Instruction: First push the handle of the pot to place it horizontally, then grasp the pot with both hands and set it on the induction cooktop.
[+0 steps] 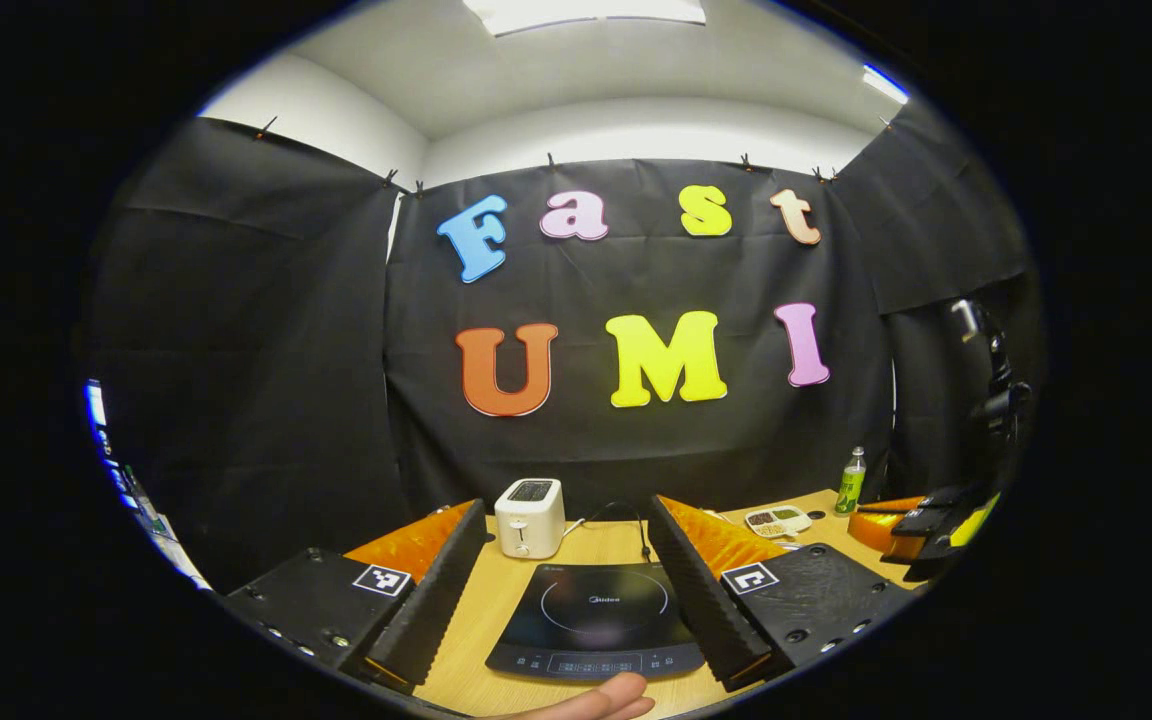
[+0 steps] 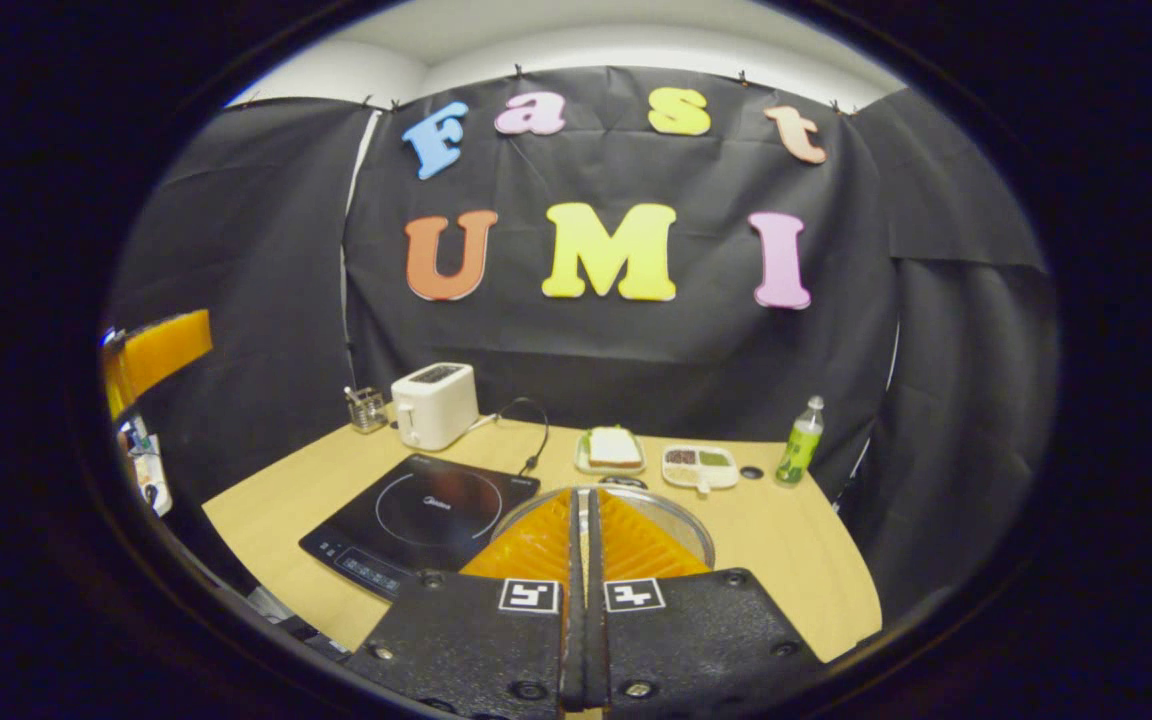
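Left gripper (image 1: 576, 585) spread wide above the induction cooktop (image 1: 596, 620); right gripper (image 2: 581, 560) pinched closed, holding nothing, hovering over the pot (image 2: 686, 525) just right of the cooktop (handle hidden). Nudge the handle slowly with closed tips, pot staying put.

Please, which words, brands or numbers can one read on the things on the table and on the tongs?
On the induction cooktop: small print by the ring, too blurred to read; the panel marks are too small.
On the green bottle: a label, too small to read.
On the left tongs and the right tongs: square black-and-white code markers, no words.
So no text can be quoted.
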